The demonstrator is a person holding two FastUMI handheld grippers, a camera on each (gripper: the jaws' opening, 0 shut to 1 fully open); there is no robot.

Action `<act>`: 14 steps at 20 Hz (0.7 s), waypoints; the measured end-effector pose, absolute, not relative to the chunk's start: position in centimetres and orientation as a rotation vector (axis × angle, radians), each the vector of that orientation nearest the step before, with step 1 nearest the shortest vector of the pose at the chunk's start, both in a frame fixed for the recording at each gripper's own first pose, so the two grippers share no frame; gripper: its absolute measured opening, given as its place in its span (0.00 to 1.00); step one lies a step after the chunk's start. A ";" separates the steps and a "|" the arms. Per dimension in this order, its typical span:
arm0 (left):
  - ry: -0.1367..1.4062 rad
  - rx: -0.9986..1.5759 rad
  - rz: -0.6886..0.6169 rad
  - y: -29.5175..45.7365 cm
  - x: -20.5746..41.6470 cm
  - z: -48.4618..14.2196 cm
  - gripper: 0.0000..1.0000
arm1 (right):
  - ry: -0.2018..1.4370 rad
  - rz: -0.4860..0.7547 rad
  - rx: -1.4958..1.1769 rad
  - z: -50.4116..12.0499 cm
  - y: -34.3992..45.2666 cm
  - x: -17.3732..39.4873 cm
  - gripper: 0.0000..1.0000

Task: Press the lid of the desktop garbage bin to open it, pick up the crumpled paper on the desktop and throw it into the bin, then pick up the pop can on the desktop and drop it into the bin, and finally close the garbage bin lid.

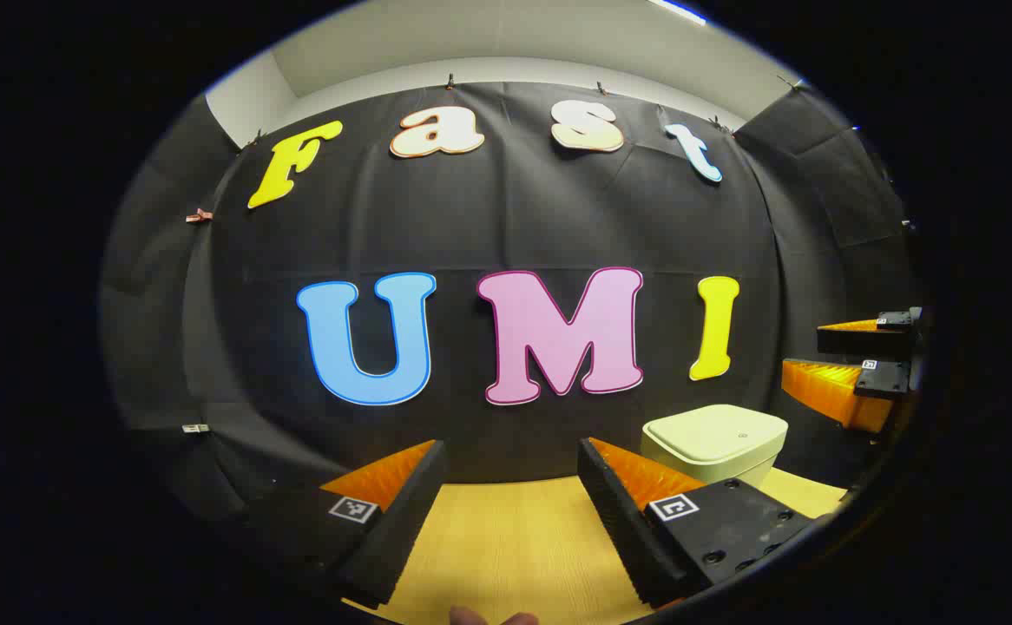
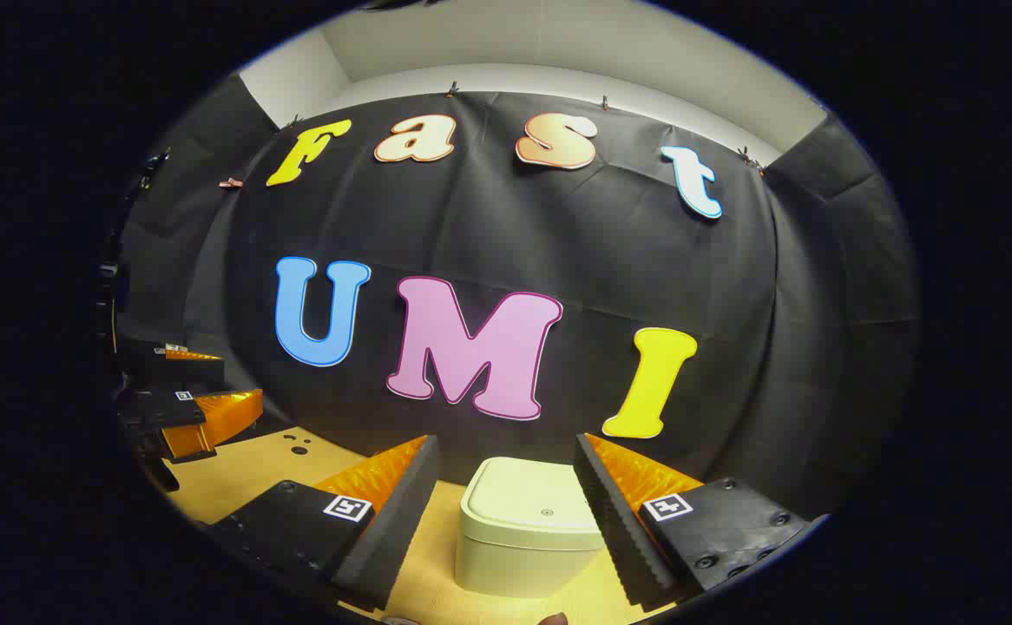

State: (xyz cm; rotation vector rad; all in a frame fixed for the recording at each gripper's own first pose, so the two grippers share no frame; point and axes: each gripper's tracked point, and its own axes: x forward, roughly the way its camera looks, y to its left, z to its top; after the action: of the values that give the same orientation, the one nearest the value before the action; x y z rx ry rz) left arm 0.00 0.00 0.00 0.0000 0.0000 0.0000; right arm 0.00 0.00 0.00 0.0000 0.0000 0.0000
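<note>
Left tongs (image 1: 510,512): two wedge-shaped fingers with ribbed, saw-toothed inner faces, set on flat plates. A small square coded marker sits on each plate; round screw heads dot the plate at 4 o'clock.

Right tongs (image 2: 506,521): same build, ribbed wedges, square markers, screws on both plates.

Fingertips (image 1: 489,617) of the holding hand peek in at 6 o'clock.
</note>
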 end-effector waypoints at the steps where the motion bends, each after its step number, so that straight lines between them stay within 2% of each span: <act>1: 0.004 -0.002 0.000 -0.1 0.0 -0.3 0.98 | 0.003 -0.003 0.000 -0.1 0.0 0.1 0.97; 14: 0.002 0.004 -0.005 -0.2 -0.3 -0.2 0.98 | 0.009 -0.007 0.000 0.4 -0.2 -0.3 0.95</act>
State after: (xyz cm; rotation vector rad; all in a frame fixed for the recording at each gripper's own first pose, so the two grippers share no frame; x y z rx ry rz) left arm -0.29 -0.17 -0.20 0.0040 0.0020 -0.0052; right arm -0.32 -0.22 0.37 0.0001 0.0092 -0.0070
